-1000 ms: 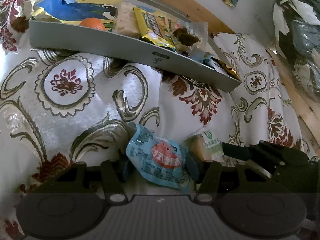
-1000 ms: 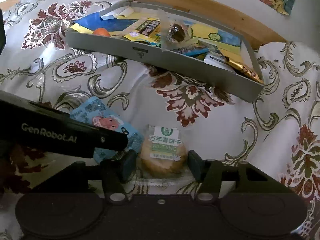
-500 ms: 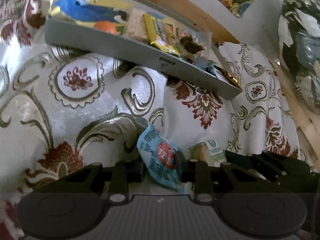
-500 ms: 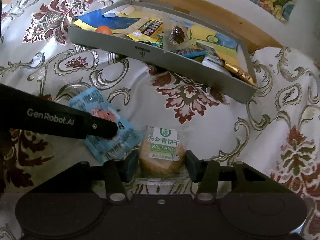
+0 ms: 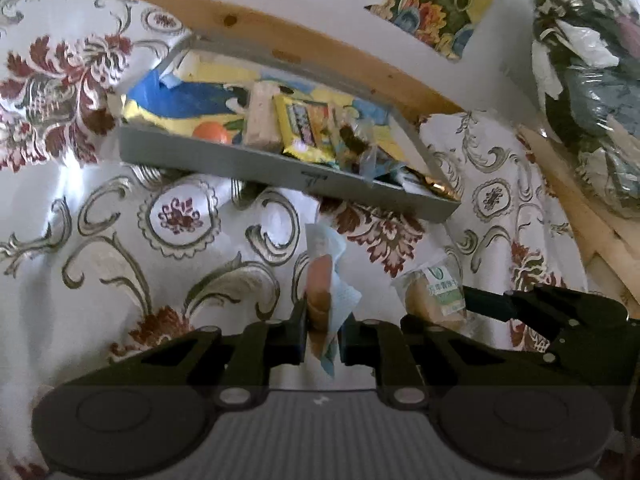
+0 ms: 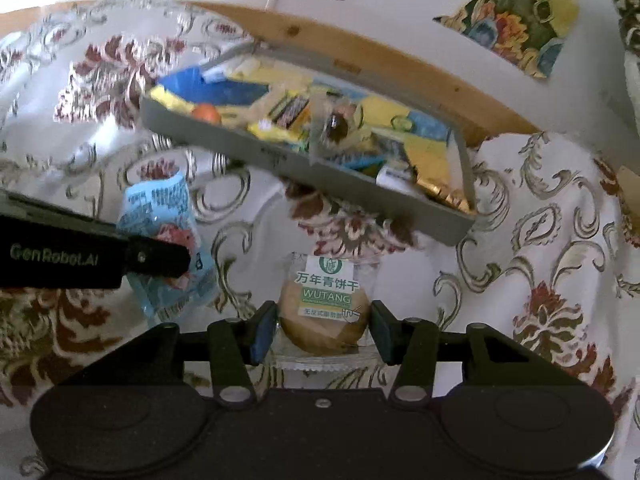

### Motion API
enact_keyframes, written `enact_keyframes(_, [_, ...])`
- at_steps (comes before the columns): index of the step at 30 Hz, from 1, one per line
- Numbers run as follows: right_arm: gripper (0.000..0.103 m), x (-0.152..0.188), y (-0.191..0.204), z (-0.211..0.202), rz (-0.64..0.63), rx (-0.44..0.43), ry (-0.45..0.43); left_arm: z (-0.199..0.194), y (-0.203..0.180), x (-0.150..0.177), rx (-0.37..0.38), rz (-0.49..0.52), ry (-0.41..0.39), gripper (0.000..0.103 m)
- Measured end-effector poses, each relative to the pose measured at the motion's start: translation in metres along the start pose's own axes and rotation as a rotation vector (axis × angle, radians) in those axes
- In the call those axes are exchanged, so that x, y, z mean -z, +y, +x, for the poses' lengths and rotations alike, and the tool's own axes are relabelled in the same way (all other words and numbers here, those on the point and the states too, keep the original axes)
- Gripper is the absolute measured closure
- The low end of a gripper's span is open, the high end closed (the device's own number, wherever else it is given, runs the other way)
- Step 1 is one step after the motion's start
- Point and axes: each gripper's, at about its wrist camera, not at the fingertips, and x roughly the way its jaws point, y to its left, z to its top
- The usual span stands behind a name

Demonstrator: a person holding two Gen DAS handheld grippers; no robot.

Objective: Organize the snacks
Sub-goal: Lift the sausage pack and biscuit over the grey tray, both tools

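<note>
both hand-held grippers loaded, one snack each, near side of the tray.

left hand-held gripper (image 5: 323,338): fingers pressed onto the blue snack packet (image 5: 326,280), which stands on edge between the pads, raised off the floral cloth (image 5: 100,248). right hand-held gripper (image 6: 323,330): blue-padded fingers close against both sides of the clear-wrapped biscuit (image 6: 325,308), green-and-white label facing up; contact looks firm, packet sits low over the cloth. in the right wrist view the blue packet appears to the left of the biscuit, near but apart. beyond both: grey tray (image 5: 256,162) on the cloth, holding an orange ball (image 5: 211,133), a pale bar (image 5: 262,118), a yellow packet (image 5: 306,128) and a dark sweet in clear wrap (image 6: 336,126). a wooden board (image 5: 304,46) runs behind the tray.
</note>
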Motion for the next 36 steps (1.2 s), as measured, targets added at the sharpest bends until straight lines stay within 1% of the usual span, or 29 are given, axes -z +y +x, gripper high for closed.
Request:
enact_keyframes(2, [0.052,-0.002,0.000,-0.004,0.002,0.000,-0.013,-0.001,-0.002,0.000,-0.014,0.011,0.000,0.087])
enact_keyframes(5, [0.052,-0.003,-0.001,-0.011,0.002,0.003,-0.046,-0.008,-0.002,-0.003,-0.024,-0.007,-0.016,0.087])
enact_keyframes(8, [0.052,-0.009,-0.003,-0.016,0.028,-0.009,-0.096,-0.017,0.001,-0.017,-0.027,-0.024,-0.033,0.087])
enact_keyframes(11, [0.052,-0.018,-0.002,-0.019,0.045,-0.009,-0.159,-0.026,0.003,-0.040,-0.040,-0.003,-0.069,0.087])
enact_keyframes(14, [0.051,-0.030,-0.006,-0.020,0.075,-0.009,-0.250,-0.029,0.004,-0.064,-0.052,0.017,-0.097,0.087])
enact_keyframes(18, [0.051,-0.054,-0.013,-0.013,0.144,0.014,-0.353,-0.023,0.007,-0.099,-0.076,0.022,-0.145,0.087])
enact_keyframes(21, [0.051,-0.071,-0.022,0.001,0.182,0.044,-0.391,-0.013,0.011,-0.119,-0.106,0.029,-0.166,0.087])
enact_keyframes(26, [0.051,-0.085,-0.044,0.032,0.209,0.092,-0.384,0.013,0.018,-0.142,-0.163,0.046,-0.152,0.087])
enact_keyframes(29, [0.051,-0.088,-0.057,0.051,0.243,0.089,-0.354,0.027,0.018,-0.150,-0.180,0.050,-0.143,0.087])
enact_keyframes(31, [0.051,-0.089,-0.061,0.060,0.260,0.071,-0.335,0.036,0.016,-0.154,-0.184,0.057,-0.132,0.087])
enact_keyframes(36, [0.051,-0.090,-0.058,0.078,0.240,0.060,-0.306,0.056,0.016,-0.161,-0.216,0.047,-0.114,0.087])
